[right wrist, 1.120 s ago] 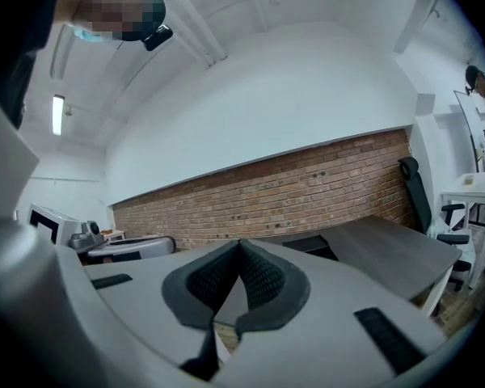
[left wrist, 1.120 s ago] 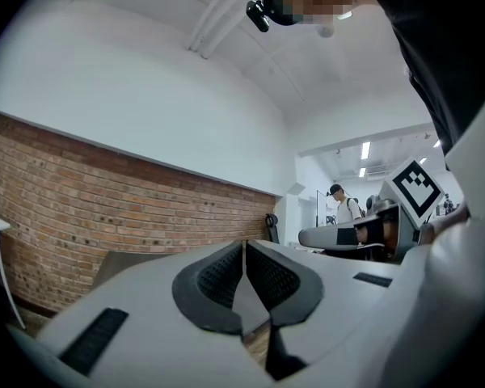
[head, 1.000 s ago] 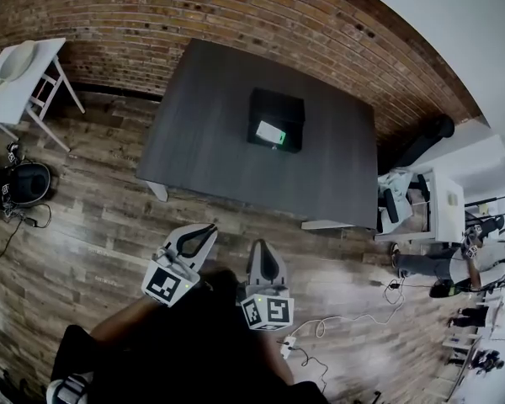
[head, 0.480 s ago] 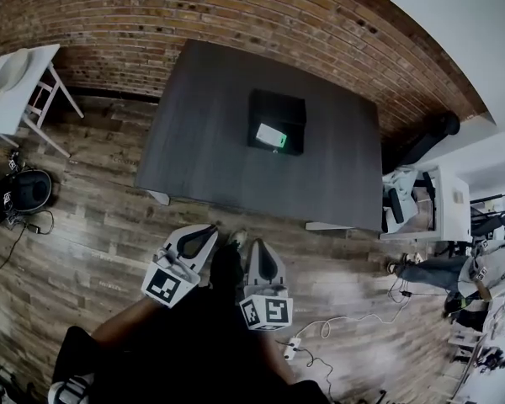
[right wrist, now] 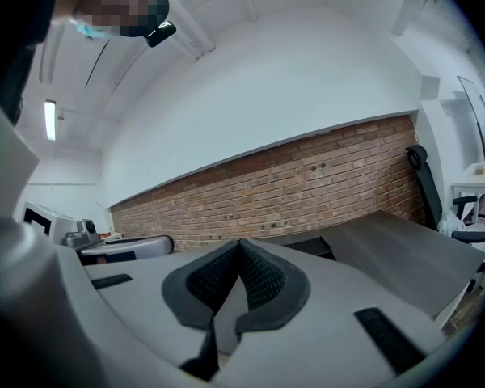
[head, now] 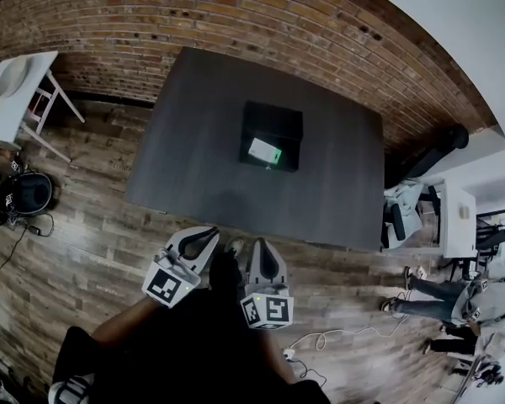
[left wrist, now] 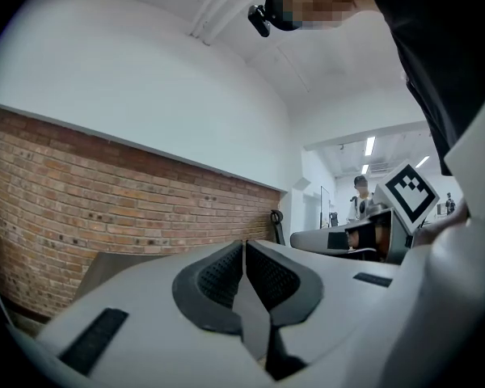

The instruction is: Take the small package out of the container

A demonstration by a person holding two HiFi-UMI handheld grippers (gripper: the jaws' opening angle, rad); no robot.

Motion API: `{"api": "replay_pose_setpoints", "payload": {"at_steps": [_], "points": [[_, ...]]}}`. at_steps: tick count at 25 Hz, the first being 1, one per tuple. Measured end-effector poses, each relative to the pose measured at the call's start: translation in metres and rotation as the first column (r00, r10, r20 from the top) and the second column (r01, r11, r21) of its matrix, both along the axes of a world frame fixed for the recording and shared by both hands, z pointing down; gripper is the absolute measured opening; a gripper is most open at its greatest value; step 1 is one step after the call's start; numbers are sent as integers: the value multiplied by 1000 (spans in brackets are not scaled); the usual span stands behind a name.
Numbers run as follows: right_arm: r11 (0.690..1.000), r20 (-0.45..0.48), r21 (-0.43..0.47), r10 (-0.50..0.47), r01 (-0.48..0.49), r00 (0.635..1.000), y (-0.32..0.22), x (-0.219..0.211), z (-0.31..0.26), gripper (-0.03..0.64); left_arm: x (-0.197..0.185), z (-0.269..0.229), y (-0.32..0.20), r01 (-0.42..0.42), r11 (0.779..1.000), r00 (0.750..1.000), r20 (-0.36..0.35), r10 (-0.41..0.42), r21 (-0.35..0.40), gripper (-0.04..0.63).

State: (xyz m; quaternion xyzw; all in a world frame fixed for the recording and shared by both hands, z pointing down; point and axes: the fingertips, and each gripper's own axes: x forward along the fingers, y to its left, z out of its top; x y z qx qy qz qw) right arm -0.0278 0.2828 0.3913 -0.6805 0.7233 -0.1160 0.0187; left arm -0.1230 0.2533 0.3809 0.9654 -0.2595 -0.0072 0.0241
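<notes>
A black open container (head: 272, 135) sits near the middle of the dark grey table (head: 194, 150). Inside it lies a small white package (head: 264, 151) with a green corner. Both grippers hang close to my body over the wooden floor, well short of the table's near edge. My left gripper (head: 203, 235) is shut with nothing in it, its pads (left wrist: 226, 272) pressed together. My right gripper (head: 262, 247) is shut and empty too, and its pads (right wrist: 259, 277) meet. In the right gripper view a corner of the container (right wrist: 311, 246) shows beyond the jaws.
A brick wall (head: 236, 15) runs behind the table. A white side table (head: 13, 78) stands at far left, with a dark bag (head: 25, 192) and cables on the floor below it. White desks (head: 442, 217) and people (head: 454, 297) are at right.
The view has shifted closer to the table, so the table and container sit lower and larger in the head view. Both grippers stay shut in the same pose near my body.
</notes>
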Motion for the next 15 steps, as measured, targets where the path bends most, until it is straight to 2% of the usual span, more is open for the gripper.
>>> {"api": "replay_pose_setpoints", "payload": {"at_steps": [6,15], "points": [[1000,14,-8,-16,16,1000,-36,45,-2,23,47,-6,-36,18,999,999,-39,-20,-42,42],[997,34,-16,-70,70,997,-80,112,-4,23,112,-18,-75,75,996,997,-28,-76,-38,41]]}}
